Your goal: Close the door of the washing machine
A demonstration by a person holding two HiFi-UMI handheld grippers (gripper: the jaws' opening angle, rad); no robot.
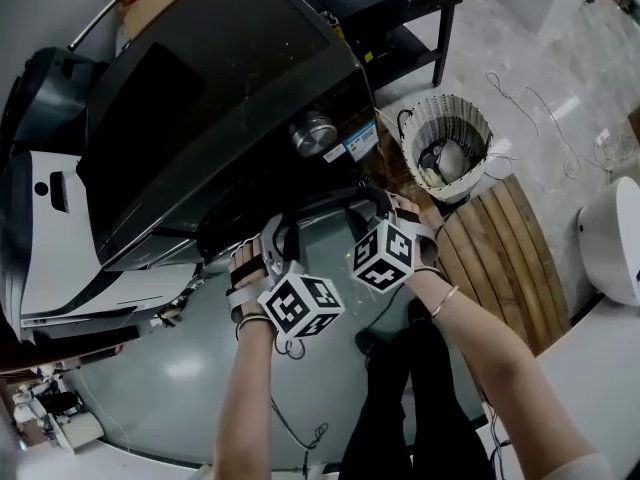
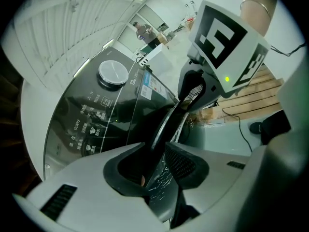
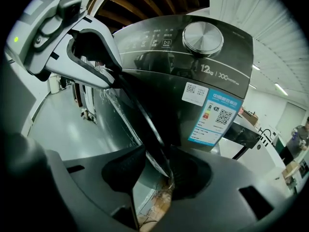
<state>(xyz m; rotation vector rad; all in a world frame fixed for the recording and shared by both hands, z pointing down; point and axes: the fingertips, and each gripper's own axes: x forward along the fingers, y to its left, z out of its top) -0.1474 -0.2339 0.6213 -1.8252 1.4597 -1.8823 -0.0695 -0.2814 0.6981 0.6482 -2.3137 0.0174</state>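
The dark top-loading washing machine [image 1: 230, 98] stands in front of me, its round dial [image 3: 203, 37] on the control panel. Its door [image 1: 335, 200], a dark-rimmed glass lid, is raised and tilted toward me. My left gripper [image 1: 270, 236] is shut on the door's rim at its left part, and the rim [image 2: 166, 124] runs up between the pads. My right gripper [image 1: 385, 210] is shut on the same rim further right. In the right gripper view the door's edge [image 3: 140, 115] passes between the pads [image 3: 190, 170] and leads to the left gripper [image 3: 104, 57].
A white ribbed bin [image 1: 447, 143] stands right of the machine, with a wooden slatted bench [image 1: 505, 258] in front of it. A black table [image 1: 400, 8] is behind, a white appliance [image 1: 60, 238] at the left, and cables lie on the floor.
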